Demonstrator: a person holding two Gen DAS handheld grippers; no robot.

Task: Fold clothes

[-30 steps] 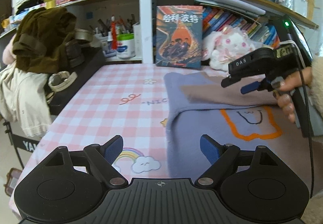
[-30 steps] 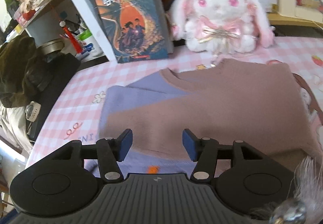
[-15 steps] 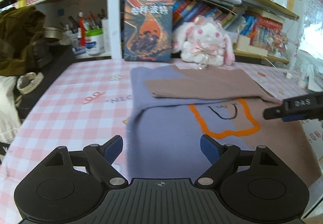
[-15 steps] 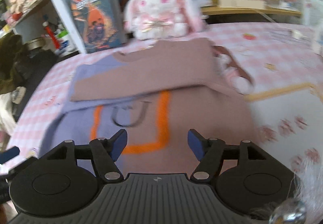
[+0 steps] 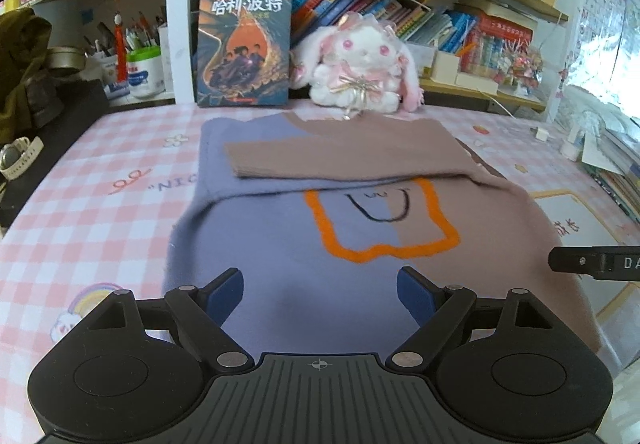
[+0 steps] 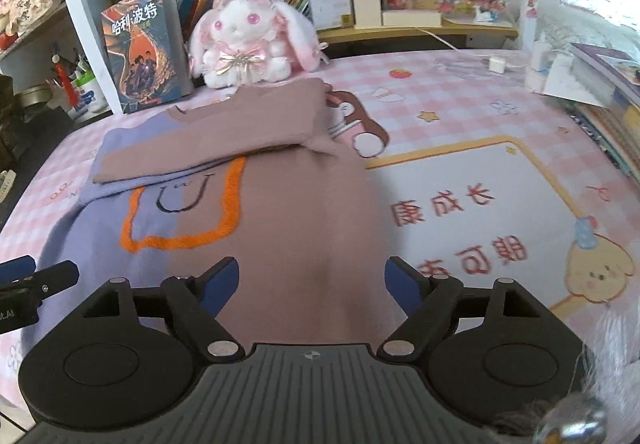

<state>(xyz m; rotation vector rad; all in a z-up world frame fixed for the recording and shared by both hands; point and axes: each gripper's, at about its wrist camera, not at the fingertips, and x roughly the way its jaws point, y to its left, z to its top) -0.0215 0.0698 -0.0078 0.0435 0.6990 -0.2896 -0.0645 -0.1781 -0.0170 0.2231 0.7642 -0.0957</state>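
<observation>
A two-tone sweater (image 5: 280, 236), lavender on the left half and mauve-brown on the right, lies flat on the pink checked tablecloth. It bears an orange outline with a smiley face (image 5: 380, 220). A mauve sleeve (image 5: 344, 156) is folded across its upper part. My left gripper (image 5: 320, 292) hovers open over the lavender hem end. My right gripper (image 6: 312, 284) hovers open over the mauve hem end (image 6: 304, 244). Each gripper's tip shows at the edge of the other view: the right one (image 5: 596, 264), the left one (image 6: 28, 280). Neither holds cloth.
A white and pink plush rabbit (image 5: 360, 72) and an upright book (image 5: 244, 40) stand just behind the sweater's collar. Shelves with books line the back. A dark garment (image 5: 20, 68) and a watch (image 5: 18, 156) lie at the left. A charger (image 6: 498, 64) sits at back right.
Both grippers have pulled back from the folded sleeve toward the sweater's hem. The right gripper has left the sleeve and now sits low beside the left one.
</observation>
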